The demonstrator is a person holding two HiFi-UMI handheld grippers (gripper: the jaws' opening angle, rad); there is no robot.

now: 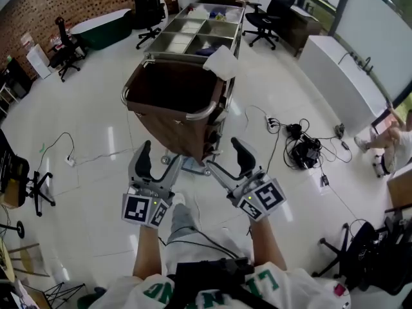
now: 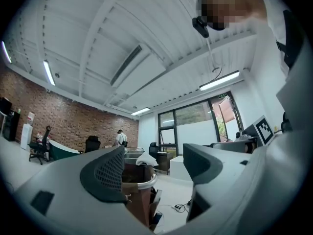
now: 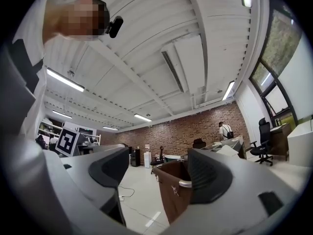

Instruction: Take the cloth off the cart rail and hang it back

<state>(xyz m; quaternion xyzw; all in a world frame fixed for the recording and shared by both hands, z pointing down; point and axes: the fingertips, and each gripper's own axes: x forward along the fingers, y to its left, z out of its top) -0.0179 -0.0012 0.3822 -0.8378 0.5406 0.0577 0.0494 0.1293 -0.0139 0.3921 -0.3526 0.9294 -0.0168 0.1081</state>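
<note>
A white cloth (image 1: pixel 222 62) lies draped over the right-hand rail of the metal cart (image 1: pixel 193 28), just behind its brown bag (image 1: pixel 168 102). Both grippers are held low in front of the cart's near end, well short of the cloth, tilted upward. My left gripper (image 1: pixel 159 156) is open with nothing between its jaws. My right gripper (image 1: pixel 225 158) is open and empty too. In the left gripper view the cloth (image 2: pixel 145 159) shows far off between the jaws of the left gripper (image 2: pixel 154 168), above the bag (image 2: pixel 138 192). The right gripper view has the bag (image 3: pixel 173 192) between the jaws of the right gripper (image 3: pixel 161 173).
Office chairs (image 1: pixel 147 8) stand around the far end of the cart. Cables and a power strip (image 1: pixel 302 143) lie on the floor to the right, near a white cabinet (image 1: pixel 338 76). A person (image 1: pixel 389 140) sits at the right edge. Another cable (image 1: pixel 64 153) trails at the left.
</note>
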